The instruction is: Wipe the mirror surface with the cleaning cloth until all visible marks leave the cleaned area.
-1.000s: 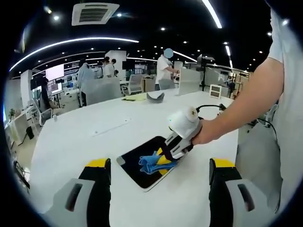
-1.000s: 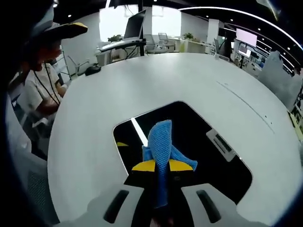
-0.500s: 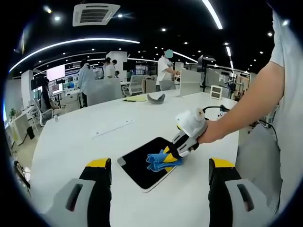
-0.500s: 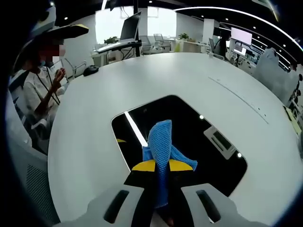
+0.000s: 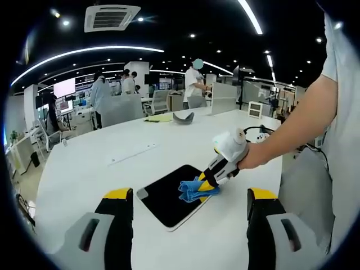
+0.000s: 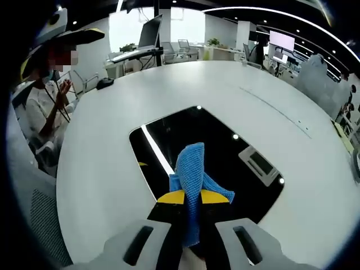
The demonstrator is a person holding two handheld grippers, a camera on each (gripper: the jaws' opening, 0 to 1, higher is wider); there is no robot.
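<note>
Right hand-held gripper [image 6: 192,198] is clamped tight on the blue cleaning cloth [image 6: 191,174], pressing it onto the dark mirror [image 6: 225,152] lying flat on the white bench [image 6: 101,146]. In the left gripper view, cloth [image 5: 197,189] and right hand-held gripper [image 5: 209,181] sit at the mirror's [image 5: 166,197] 3 o'clock edge. Left hand-held gripper [image 5: 190,205] hovers at 6 o'clock, jaws spread wide, holding nothing.
</note>
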